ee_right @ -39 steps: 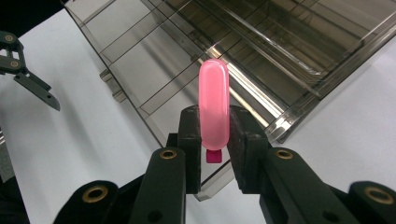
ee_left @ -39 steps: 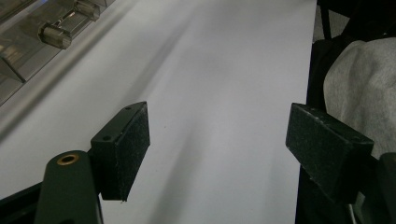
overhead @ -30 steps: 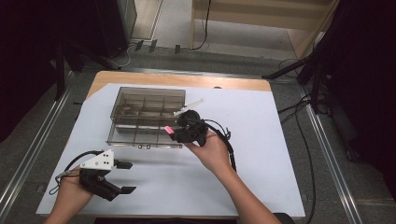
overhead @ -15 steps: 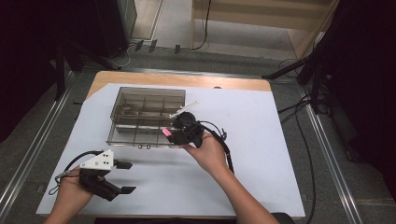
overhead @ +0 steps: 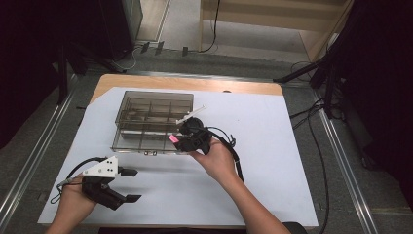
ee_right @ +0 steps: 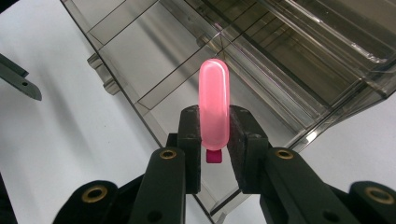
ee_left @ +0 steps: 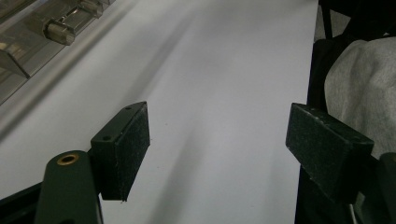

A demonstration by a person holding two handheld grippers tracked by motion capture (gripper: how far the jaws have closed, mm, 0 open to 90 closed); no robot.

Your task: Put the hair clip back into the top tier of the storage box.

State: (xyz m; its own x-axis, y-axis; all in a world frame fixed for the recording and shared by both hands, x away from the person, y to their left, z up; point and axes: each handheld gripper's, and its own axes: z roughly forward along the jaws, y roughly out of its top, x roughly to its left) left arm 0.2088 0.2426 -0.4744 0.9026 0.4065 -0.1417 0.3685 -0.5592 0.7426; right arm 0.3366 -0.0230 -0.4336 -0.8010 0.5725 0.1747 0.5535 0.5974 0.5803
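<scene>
A clear smoky plastic box [overhead: 146,109] with several compartments sits on the white sheet, left of centre. My right gripper [overhead: 178,141] hovers over the box's near right corner, shut on a small pink capsule-shaped piece [overhead: 173,139]. In the right gripper view, the pink piece [ee_right: 215,98] stands upright between the two pads of that gripper [ee_right: 215,135], above the box's dividers [ee_right: 289,60]. My left gripper [overhead: 135,184] rests at the near left of the sheet, open, with nothing between its pads [ee_left: 126,140]. The box's edge [ee_left: 28,46] shows at the upper left in the left gripper view.
The white sheet [overhead: 272,146] covers most of the wooden table [overhead: 195,83]. The right gripper's black cable [overhead: 236,156] trails toward me. Metal rails [overhead: 341,161] run along both sides of the table. Grey clothing [ee_left: 359,88] lies beyond the sheet's near edge.
The right gripper has edged slightly left and toward me with the pink piece still in it. The left gripper has stayed put.
</scene>
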